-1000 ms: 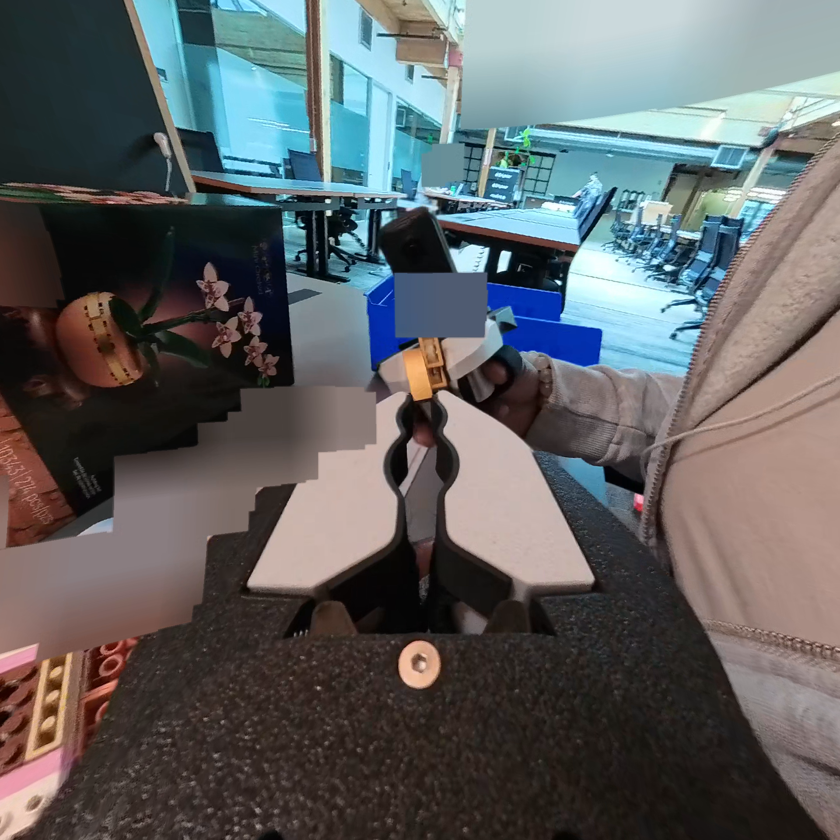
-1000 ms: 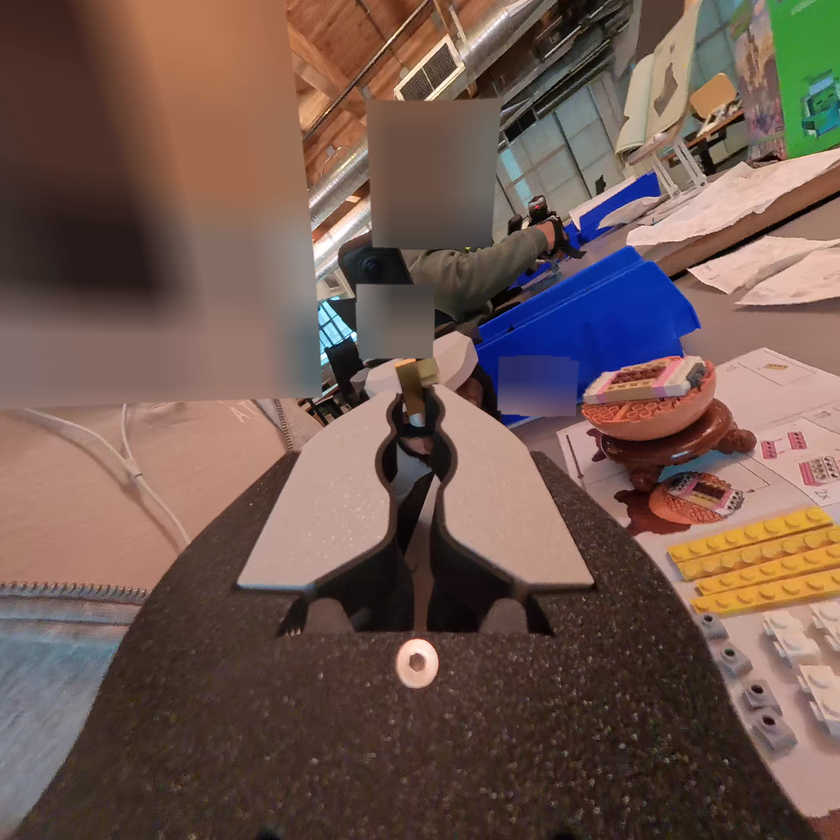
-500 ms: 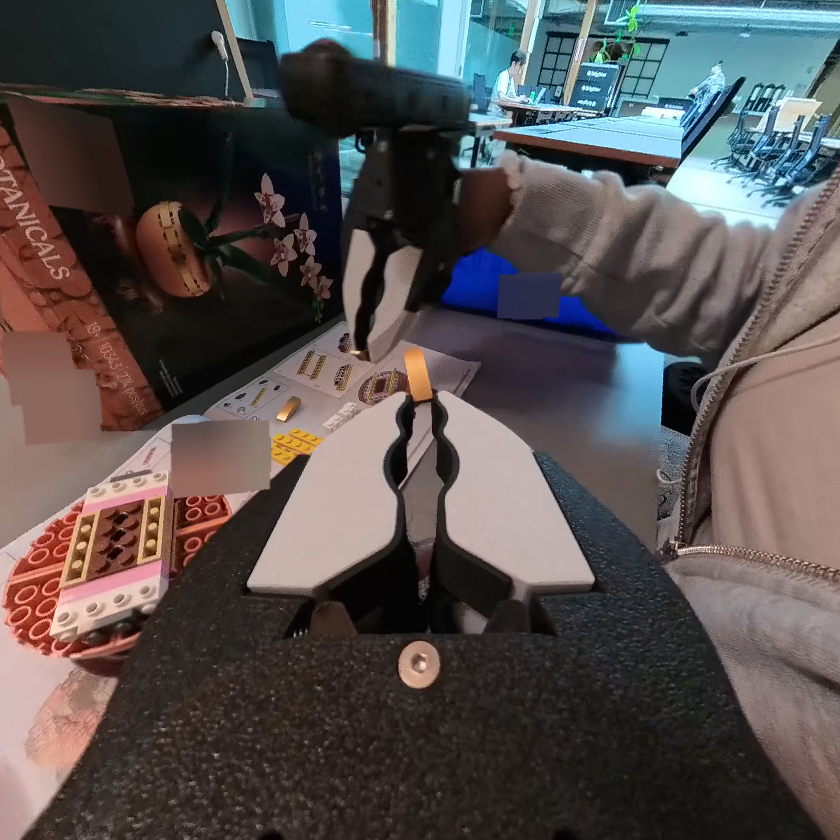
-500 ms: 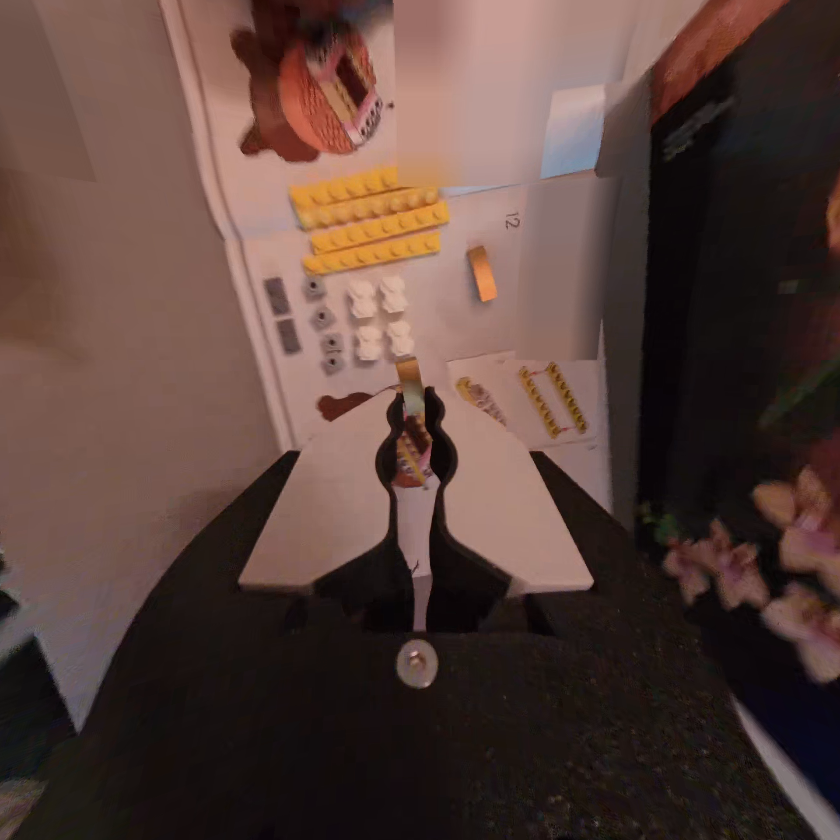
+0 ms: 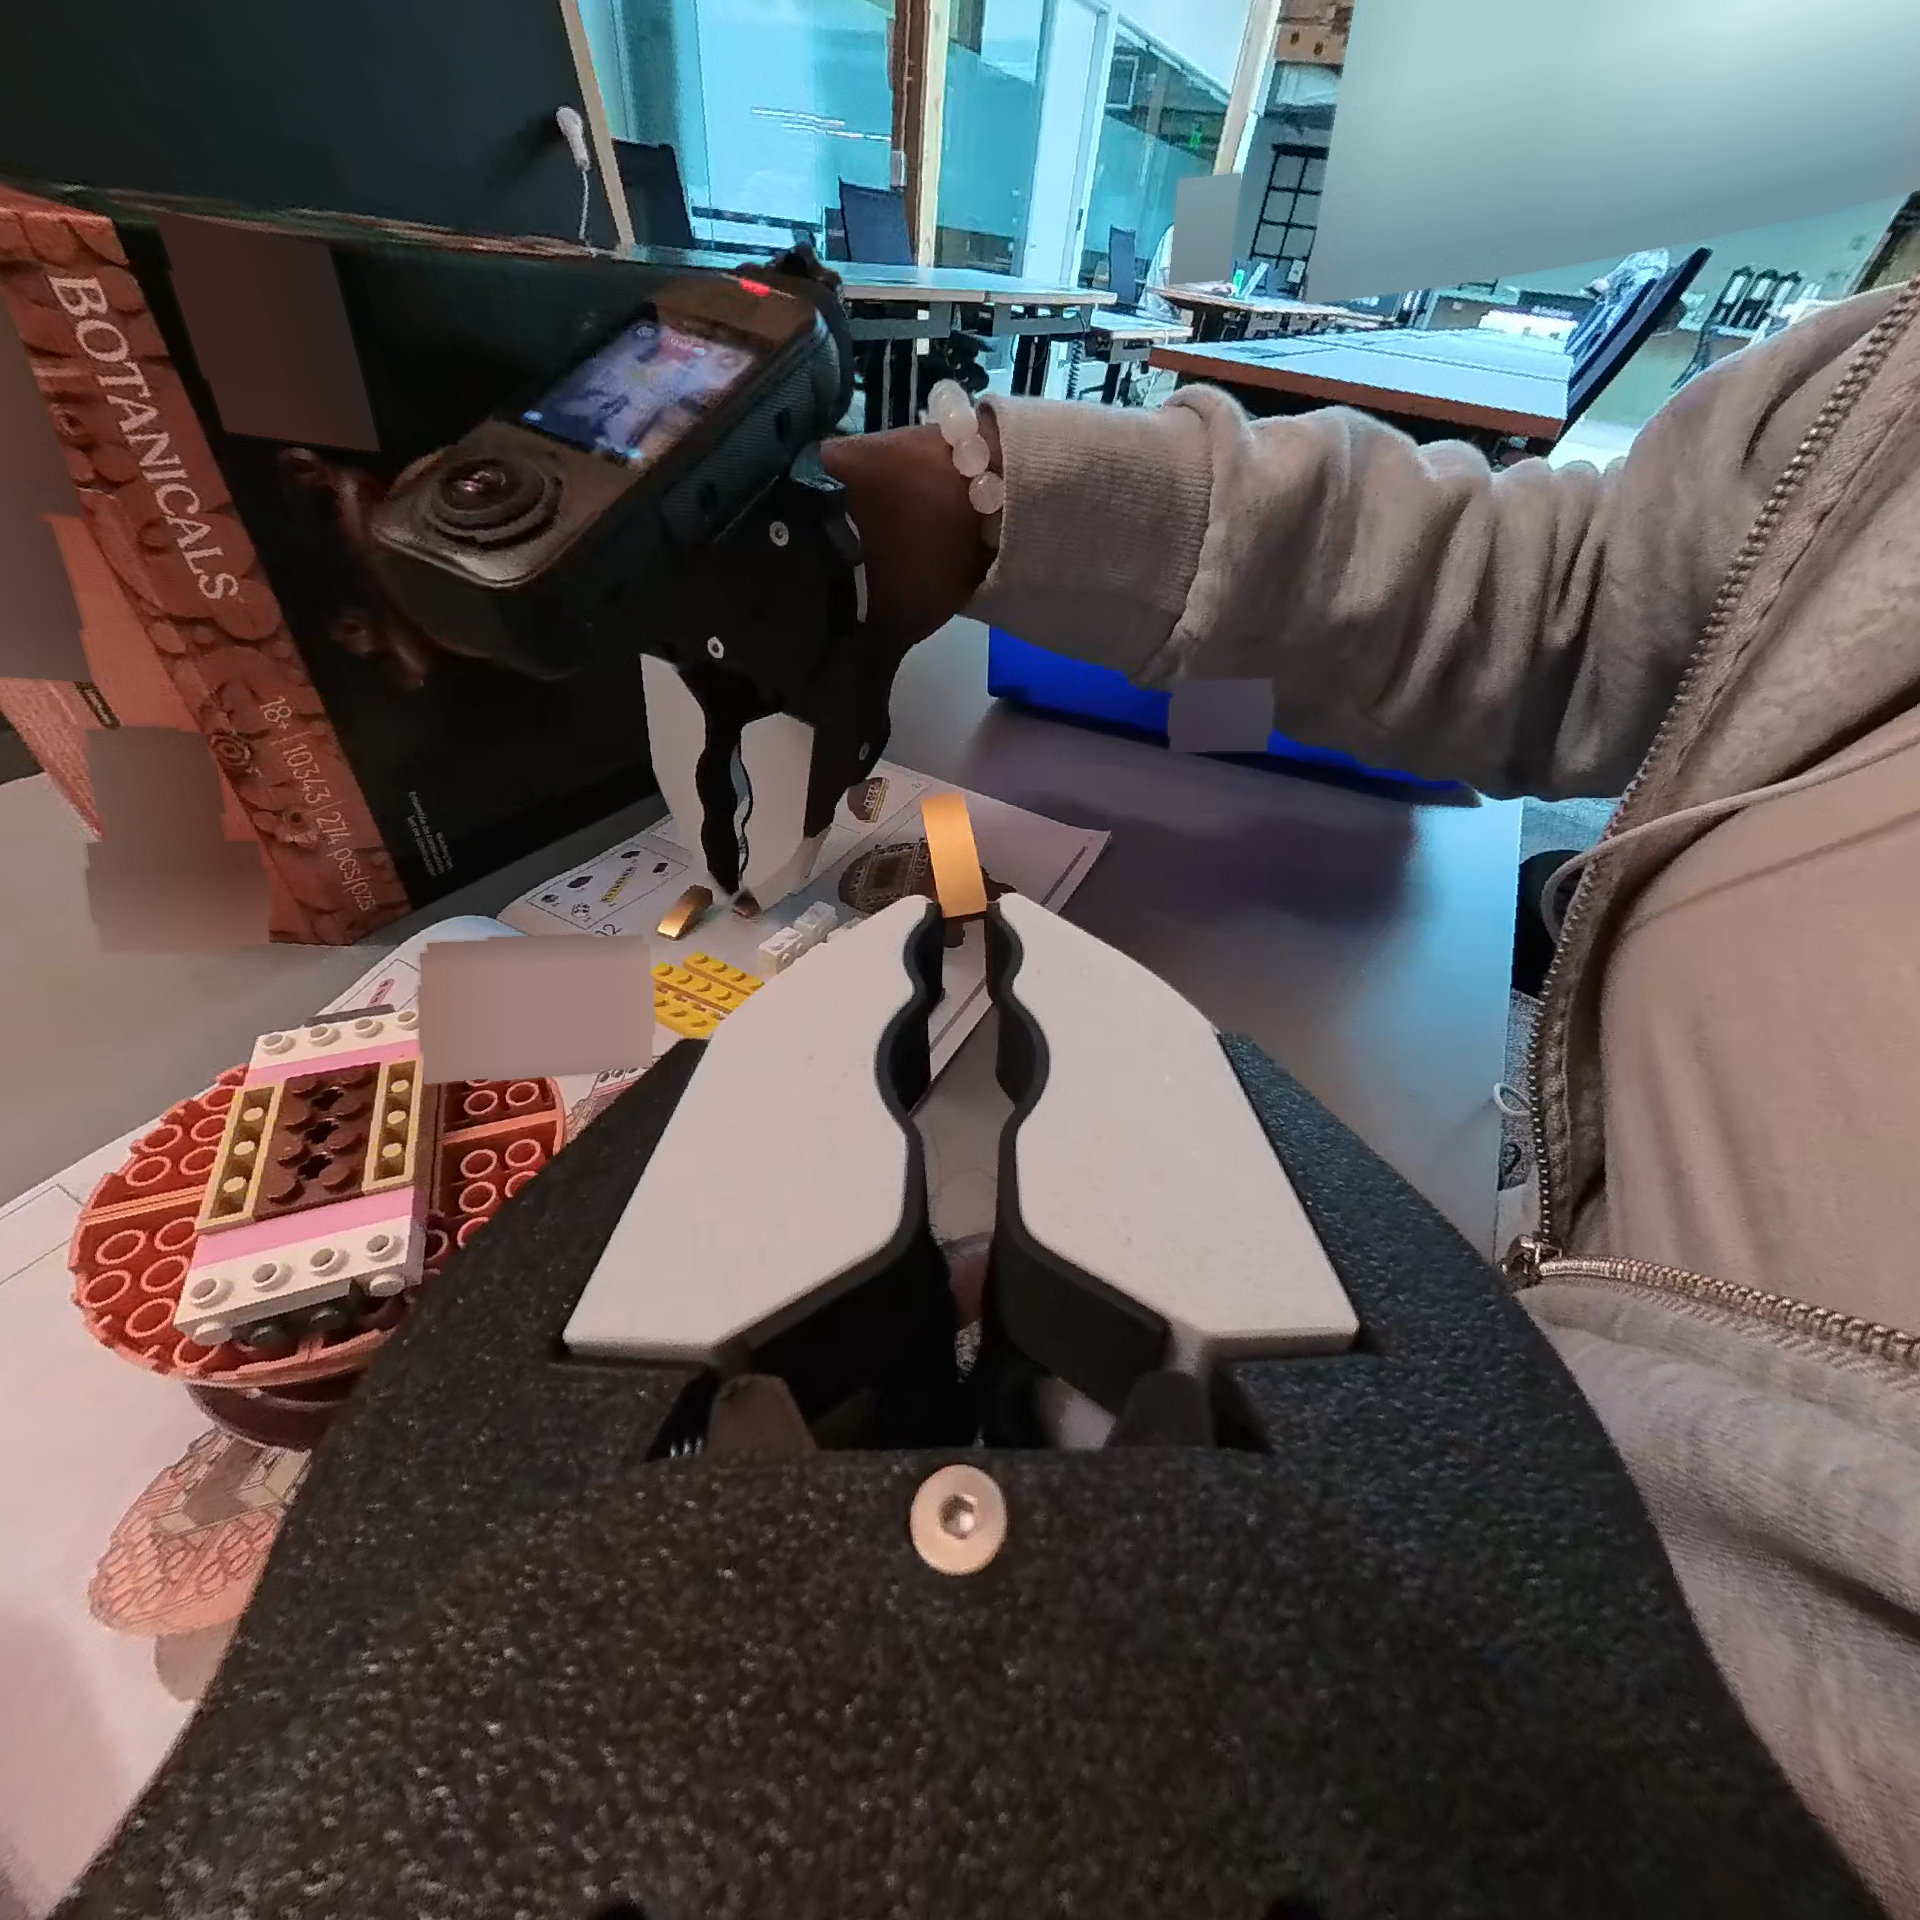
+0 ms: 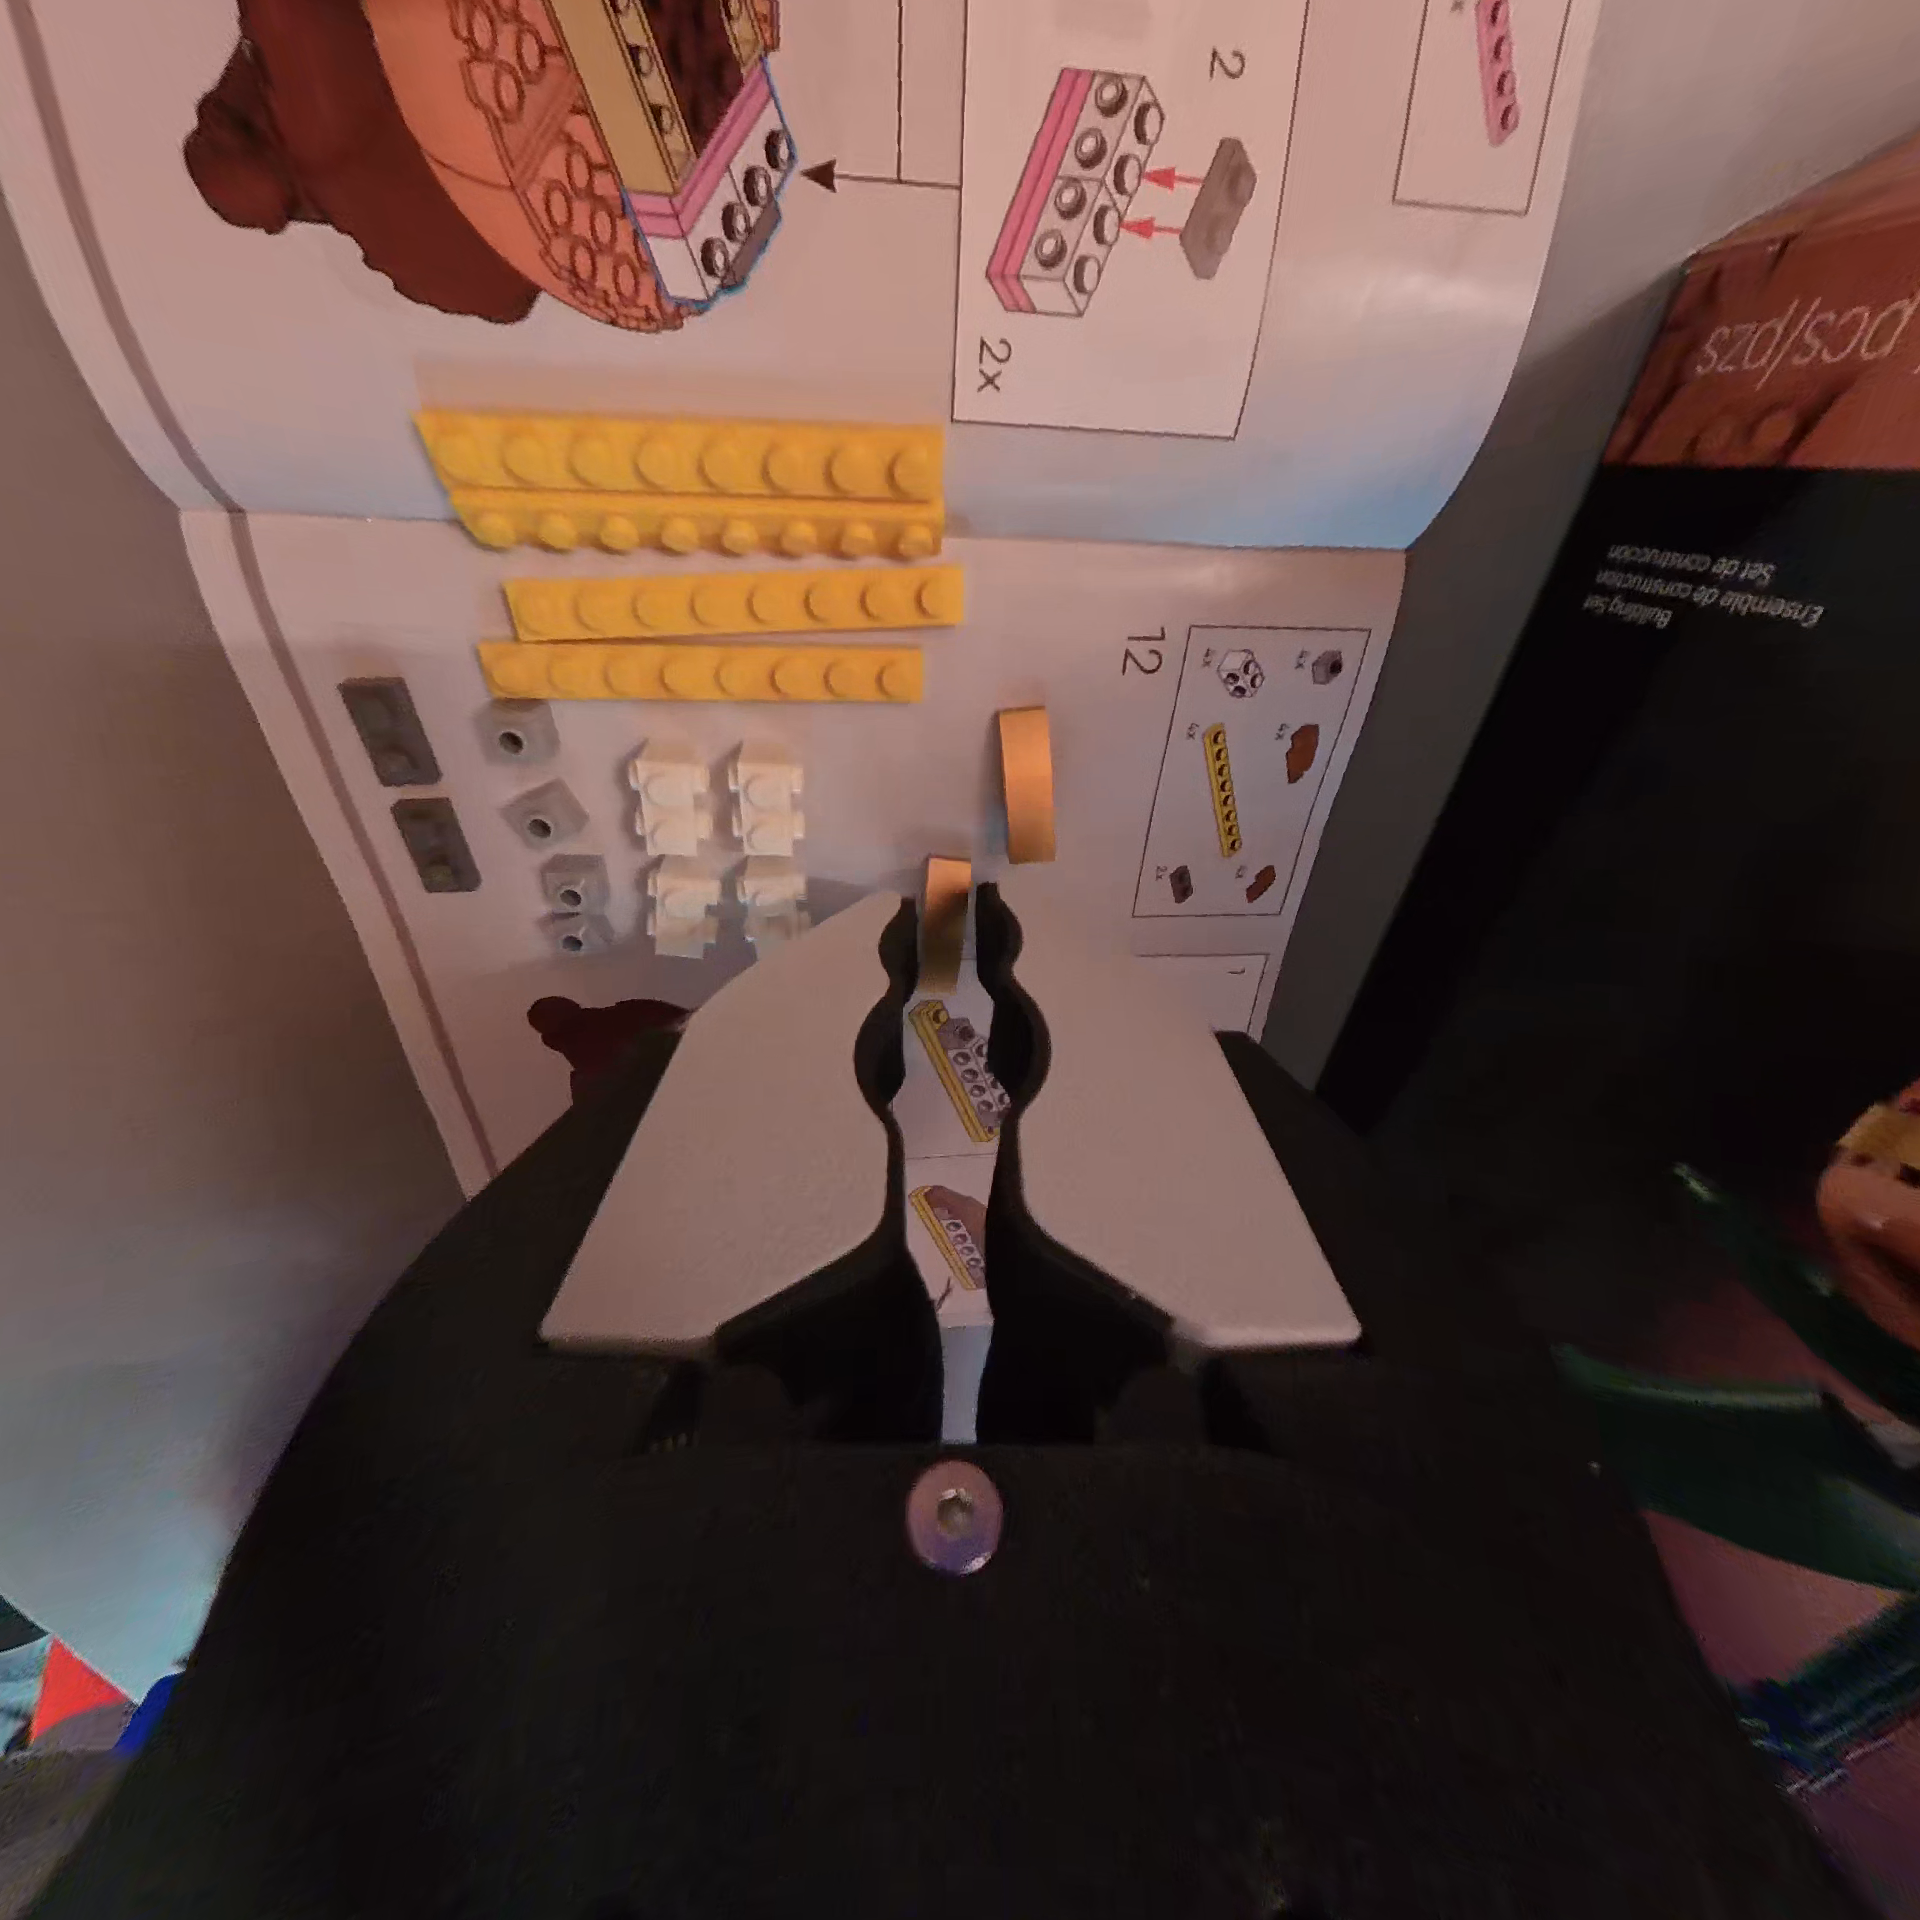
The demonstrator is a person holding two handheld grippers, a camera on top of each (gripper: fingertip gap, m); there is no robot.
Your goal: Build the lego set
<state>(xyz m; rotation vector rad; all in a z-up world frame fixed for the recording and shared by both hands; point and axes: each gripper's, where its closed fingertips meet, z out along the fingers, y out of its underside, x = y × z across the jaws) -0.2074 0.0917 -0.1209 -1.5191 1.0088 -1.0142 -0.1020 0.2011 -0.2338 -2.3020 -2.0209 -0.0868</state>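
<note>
Tan curved piece [image 5: 953, 854] pinched upright in left gripper [image 5: 957, 914], above the table. Right gripper [image 6: 948, 914], clenched on a second tan piece [image 6: 945, 920], hangs over instruction sheet [image 6: 1455, 312]. Third [image 6: 1025, 784] lies beside. Likely parts-gathering; next, seat pieces on round brown base [image 5: 135, 1247].

This is a large open-plan office. Far ahead of the left gripper stand rows of long wood-topped desks on dark metal legs [image 5: 1351, 364], with black wheeled office chairs [image 5: 873, 223] drawn up to them. Behind these, tall glass partition walls in pale timber frames [image 5: 790, 114] divide off further rooms. Near the gripper's tips, a smooth grey work table [image 5: 1247, 862] carries a blue plastic storage bin [image 5: 1091, 691].
</note>
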